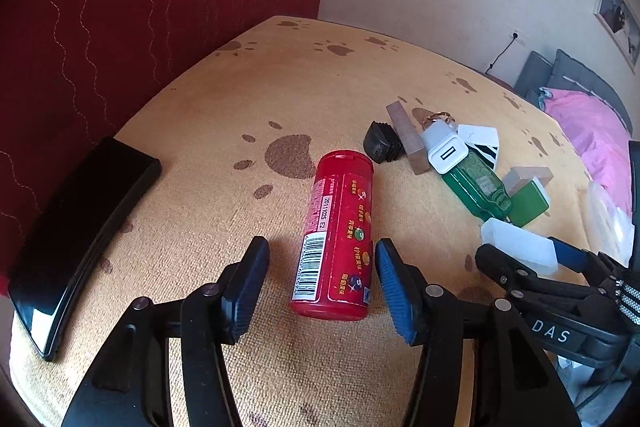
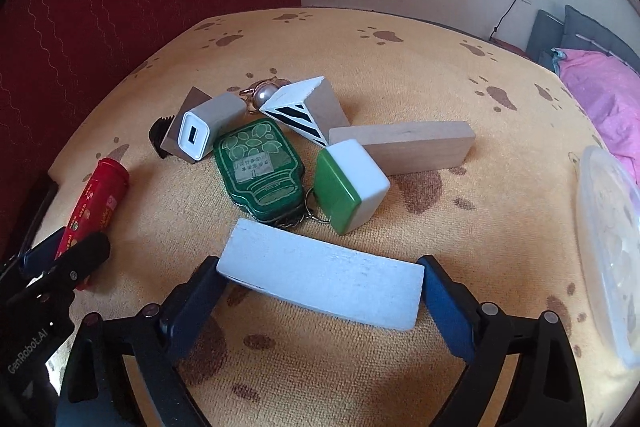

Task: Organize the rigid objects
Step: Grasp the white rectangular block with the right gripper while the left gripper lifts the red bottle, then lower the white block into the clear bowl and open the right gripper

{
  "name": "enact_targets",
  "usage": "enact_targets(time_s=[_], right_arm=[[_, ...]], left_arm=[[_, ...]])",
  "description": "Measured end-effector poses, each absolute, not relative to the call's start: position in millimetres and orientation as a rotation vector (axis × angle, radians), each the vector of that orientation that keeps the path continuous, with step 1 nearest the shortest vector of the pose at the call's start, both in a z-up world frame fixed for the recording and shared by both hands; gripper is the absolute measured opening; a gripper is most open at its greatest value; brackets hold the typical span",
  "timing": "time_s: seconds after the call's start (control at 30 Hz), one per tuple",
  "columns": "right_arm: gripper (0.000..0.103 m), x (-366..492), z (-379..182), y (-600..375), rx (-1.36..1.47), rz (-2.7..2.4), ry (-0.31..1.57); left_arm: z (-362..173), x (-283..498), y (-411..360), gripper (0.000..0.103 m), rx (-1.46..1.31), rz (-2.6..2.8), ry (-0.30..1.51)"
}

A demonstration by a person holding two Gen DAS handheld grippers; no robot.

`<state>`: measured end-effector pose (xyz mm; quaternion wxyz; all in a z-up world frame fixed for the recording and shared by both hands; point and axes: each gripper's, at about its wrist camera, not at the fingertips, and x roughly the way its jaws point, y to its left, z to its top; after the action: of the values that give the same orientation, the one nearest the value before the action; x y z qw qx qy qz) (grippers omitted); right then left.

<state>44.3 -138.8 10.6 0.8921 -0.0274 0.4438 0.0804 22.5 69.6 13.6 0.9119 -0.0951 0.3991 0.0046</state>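
- Left tongs [image 1: 322, 259] gape wide around the red tube [image 1: 338, 235], which lies on the surface left of the pile; pads not touching it.
- Right tongs [image 2: 320, 287] grip the white block [image 2: 320, 283] by its 2 ends, just in front of the green tin [image 2: 258, 169].
- Centre the left pads on the tube's middle before squeezing, so it doesn't roll.

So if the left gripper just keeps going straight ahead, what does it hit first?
The left gripper is open astride the red canister, so its fingers would likely slide along the canister; depth is unclear.
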Motion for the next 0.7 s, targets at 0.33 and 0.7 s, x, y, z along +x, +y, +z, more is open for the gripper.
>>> enact_targets(time_s=[0.33,0.7], right_arm=[[0.097,28.2,15.2,-158.4,-0.014,0.203,0.891],[0.097,8.6,37.4,-197.4,0.050,0.191,0.822]], left_arm=[[13.6,36.8,65.2,0.057,-0.167,0.043,0.836],[19.2,32.6,51.9,0.037,-0.126,0.036,0.824]])
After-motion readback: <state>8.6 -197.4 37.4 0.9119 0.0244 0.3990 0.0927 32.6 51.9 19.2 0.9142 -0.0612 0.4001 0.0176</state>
